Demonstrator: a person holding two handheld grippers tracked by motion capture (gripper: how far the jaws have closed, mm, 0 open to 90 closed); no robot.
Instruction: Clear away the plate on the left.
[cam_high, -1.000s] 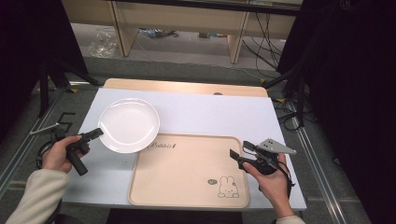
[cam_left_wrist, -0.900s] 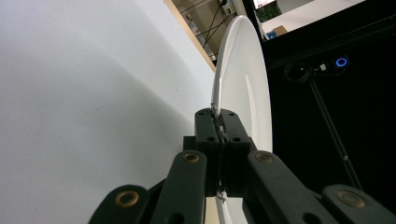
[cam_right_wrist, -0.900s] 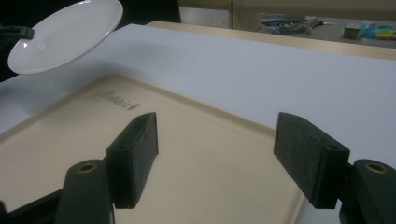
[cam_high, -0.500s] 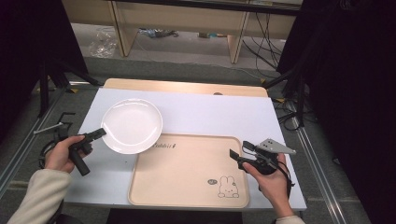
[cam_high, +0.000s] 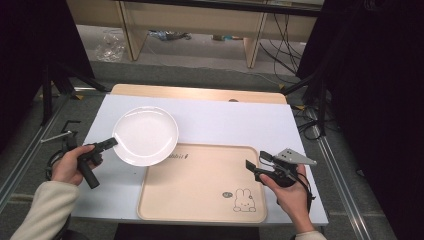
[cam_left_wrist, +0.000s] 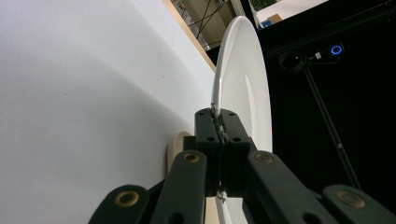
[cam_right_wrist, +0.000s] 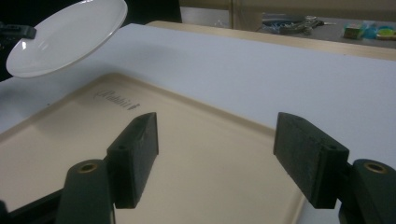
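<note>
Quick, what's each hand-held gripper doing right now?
Left hand-held gripper: shut on the rim of the round white plate.
Right hand-held gripper: open, holding nothing.

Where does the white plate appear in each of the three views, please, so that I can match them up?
High view: the white plate is left of centre, its near-left rim pinched by the left gripper.
Left gripper view: the plate stands edge-on, rising from the shut jaws at centre.
Right gripper view: the plate hangs at the top left, lifted and tilted.
Shared landmark: the beige tray.
</note>
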